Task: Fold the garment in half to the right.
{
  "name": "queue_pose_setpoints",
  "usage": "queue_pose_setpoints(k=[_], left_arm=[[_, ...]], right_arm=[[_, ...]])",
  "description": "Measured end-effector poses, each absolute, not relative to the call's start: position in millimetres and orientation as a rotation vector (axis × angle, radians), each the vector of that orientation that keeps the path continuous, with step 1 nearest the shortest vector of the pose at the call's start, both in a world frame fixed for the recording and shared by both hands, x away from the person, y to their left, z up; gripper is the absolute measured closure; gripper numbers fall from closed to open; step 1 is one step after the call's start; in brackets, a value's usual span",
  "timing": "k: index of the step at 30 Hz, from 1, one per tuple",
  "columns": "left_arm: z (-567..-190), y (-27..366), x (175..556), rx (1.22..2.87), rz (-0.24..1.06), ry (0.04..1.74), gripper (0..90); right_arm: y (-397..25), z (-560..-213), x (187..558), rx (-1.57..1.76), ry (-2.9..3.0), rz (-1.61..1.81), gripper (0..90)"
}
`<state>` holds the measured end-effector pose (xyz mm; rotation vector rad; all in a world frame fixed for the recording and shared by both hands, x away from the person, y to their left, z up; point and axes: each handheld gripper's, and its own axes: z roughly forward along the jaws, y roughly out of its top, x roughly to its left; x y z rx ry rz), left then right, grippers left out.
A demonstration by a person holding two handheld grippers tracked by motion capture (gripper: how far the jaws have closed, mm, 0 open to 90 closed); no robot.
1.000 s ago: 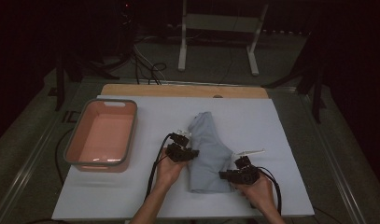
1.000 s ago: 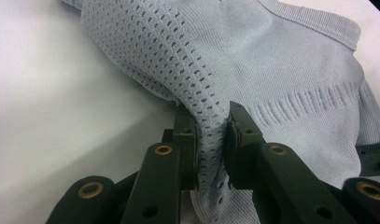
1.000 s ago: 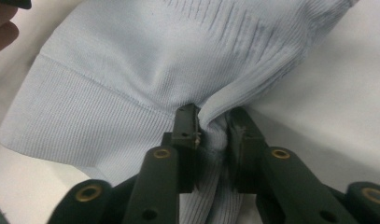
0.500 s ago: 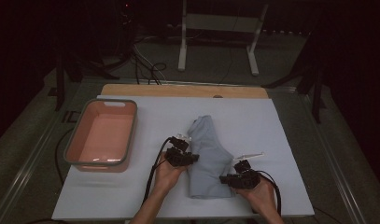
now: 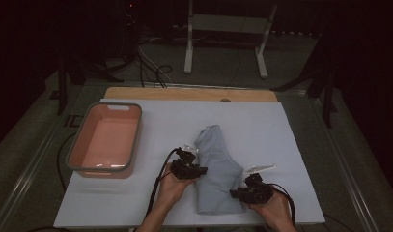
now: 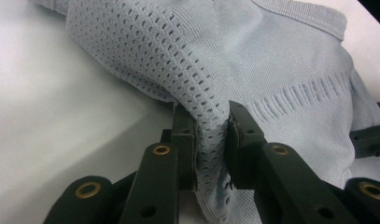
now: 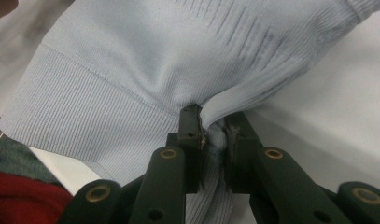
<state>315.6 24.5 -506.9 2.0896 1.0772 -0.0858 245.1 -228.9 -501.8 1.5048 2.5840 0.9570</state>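
Shifted slightly toward the person since a second ago: both grippers, garment drawn with them. Right gripper (image 5: 243, 193), near table edge: jaws pinched on the pale blue knit garment (image 5: 216, 169) at its lower right hem. Left gripper (image 5: 196, 170): jaws pinched on its left mesh edge. Garment lies mid-table on white table (image 5: 261, 130). Pink tub (image 5: 107, 140), far left, well apart.

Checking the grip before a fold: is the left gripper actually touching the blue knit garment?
Touching. The left gripper view shows the left gripper with both jaws pinching a fold of the blue knit garment.
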Motion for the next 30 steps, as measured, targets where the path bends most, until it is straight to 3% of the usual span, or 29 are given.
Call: queue_pose_setpoints(k=[4, 7, 10, 19, 25, 30], left_arm=[[-502, 30, 317, 2.066, -0.069, 1.073, 66.2], [-495, 40, 322, 2.045, -0.033, 1.081, 52.7], [-488, 51, 329, 2.015, 0.018, 1.107, 47.9], [-476, 65, 360, 1.962, 0.149, 1.167, 48.2], [-481, 58, 381, 1.96, 0.136, 1.18, 54.8], [-489, 47, 395, 1.968, 0.084, 1.169, 53.8]], right_arm=[[-230, -502, 243, 1.503, 2.586, 0.96, 79.5], [-230, -503, 244, 1.502, 2.589, 0.955, 79.4], [-230, -503, 244, 1.493, 2.589, 0.951, 79.4], [-229, -503, 244, 1.5, 2.586, 0.954, 79.4], [-230, -503, 244, 1.495, 2.588, 0.956, 79.4], [-230, -503, 244, 1.493, 2.59, 0.961, 79.4]])
